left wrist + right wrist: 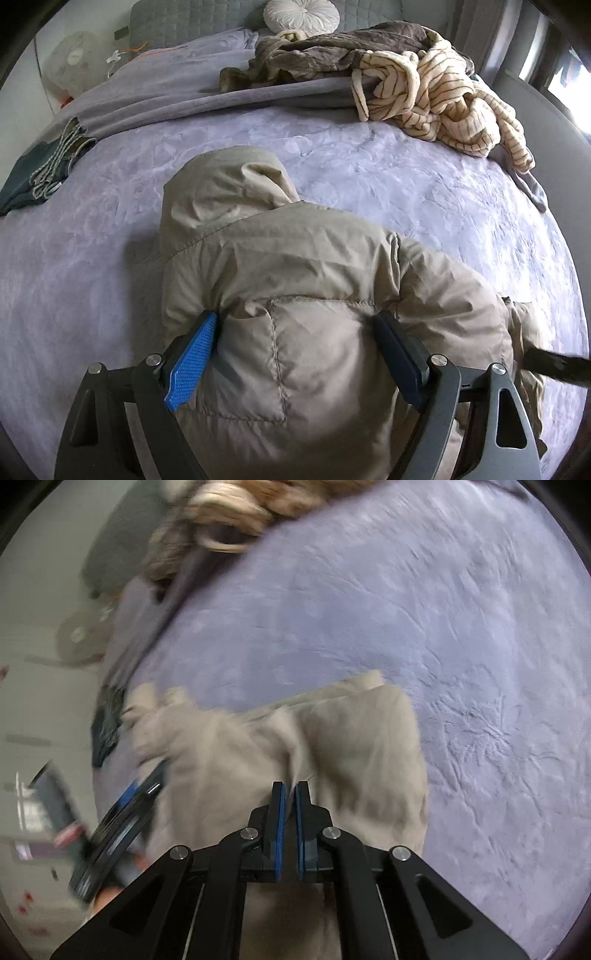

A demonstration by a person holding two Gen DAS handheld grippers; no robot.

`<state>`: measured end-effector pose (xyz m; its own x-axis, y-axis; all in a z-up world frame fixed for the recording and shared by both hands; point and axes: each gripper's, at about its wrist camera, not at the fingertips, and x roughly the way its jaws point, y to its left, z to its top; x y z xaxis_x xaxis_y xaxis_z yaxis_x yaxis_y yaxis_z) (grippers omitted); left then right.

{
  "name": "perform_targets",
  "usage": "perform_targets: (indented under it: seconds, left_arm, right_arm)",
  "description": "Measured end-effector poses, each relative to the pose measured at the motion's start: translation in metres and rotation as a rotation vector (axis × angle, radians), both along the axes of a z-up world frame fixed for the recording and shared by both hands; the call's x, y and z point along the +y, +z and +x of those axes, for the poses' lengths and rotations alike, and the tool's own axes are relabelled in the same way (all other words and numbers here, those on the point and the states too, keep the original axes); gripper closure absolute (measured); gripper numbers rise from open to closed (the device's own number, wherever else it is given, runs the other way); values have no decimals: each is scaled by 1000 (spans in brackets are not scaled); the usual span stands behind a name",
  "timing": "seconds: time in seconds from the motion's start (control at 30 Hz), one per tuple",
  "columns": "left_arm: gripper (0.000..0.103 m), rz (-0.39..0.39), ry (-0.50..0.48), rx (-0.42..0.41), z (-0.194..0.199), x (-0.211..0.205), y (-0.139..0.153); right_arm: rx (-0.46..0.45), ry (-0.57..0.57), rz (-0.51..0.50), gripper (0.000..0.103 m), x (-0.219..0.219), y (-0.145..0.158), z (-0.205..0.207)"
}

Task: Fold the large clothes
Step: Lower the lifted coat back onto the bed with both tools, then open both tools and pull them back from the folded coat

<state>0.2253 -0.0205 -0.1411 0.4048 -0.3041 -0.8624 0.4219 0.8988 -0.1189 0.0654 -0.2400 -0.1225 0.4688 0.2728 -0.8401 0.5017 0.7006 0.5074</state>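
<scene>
The left tongs [295,332] are spread wide, their fingers straddling a fold of the beige padded hooded jacket [295,266] that lies on the lavender plush bedspread [424,177]. The right tongs [290,794] are nearly closed, a narrow gap showing; whether they pinch the jacket I cannot tell. A cream striped robe [439,96] lies heaped near the headboard.

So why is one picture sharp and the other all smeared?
Left wrist view: sharp, with fisheye bending the bed into a dome and daylight glare at the window. Right wrist view: motion blur smears the jacket and left gripper; its own right gripper stays crisp.
</scene>
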Motion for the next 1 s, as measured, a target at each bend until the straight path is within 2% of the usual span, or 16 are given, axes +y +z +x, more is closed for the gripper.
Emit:
perform_targets:
  seconds: [0.1,0.2,0.4,0.57,0.67,0.7,0.77,0.9,0.97,1.0]
  left_arm:
    - [18,4,-1,-3,0,0,0]
    - [14,6,3,0,-1,1,0]
    - [13,19,-3,29,-5,9,9]
    - [13,14,-33,10,-34,39,28]
    - [10,21,-51,33,-61,57,21]
    - [0,30,-46,36,-70,62,15]
    - [0,27,-27,55,-80,69,4]
    - [0,-36,47,147,-83,78,-12]
    - [0,-34,63,158,-83,79,-13]
    - [0,-23,66,156,-85,79,-11]
  right_arm:
    - [-39,112,-54,99,28,17,-10]
    - [12,185,-137,99,51,11,-12]
    - [104,149,-133,99,53,-22,-10]
    - [110,143,-151,100,49,-32,-10]
    - [115,143,-171,100,50,-33,-12]
    - [115,142,-174,100,50,-34,-12]
    - [118,145,-186,100,52,-35,-11]
    - [127,173,-245,100,60,-36,-11]
    - [133,171,-258,99,63,-32,-12]
    - [133,171,-257,96,64,-28,-13]
